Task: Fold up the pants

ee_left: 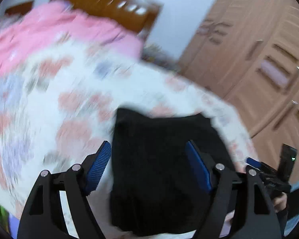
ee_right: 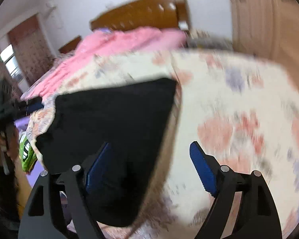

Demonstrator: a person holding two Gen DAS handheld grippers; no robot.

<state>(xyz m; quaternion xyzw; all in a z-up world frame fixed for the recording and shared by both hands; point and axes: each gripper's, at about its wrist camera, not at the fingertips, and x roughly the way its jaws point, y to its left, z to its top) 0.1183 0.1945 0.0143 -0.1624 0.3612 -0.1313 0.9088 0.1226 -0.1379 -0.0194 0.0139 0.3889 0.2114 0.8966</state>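
The black pants (ee_left: 161, 159) lie folded in a compact dark shape on the flowered bedsheet (ee_left: 69, 91). In the left wrist view my left gripper (ee_left: 147, 155) is open, its blue pads on either side of the pants and above them. In the right wrist view the pants (ee_right: 113, 131) lie left of centre. My right gripper (ee_right: 149, 155) is open, its left pad over the pants' right edge and its right pad over the sheet (ee_right: 239, 119). Both views are motion-blurred. The right gripper also shows at the left view's right edge (ee_left: 273, 173).
A pink blanket (ee_left: 55, 33) lies bunched at the head of the bed, before a brown wooden headboard (ee_left: 109, 4). A wooden wardrobe (ee_left: 259, 59) stands to the right. A green packet (ee_right: 27, 155) lies off the bed's left side.
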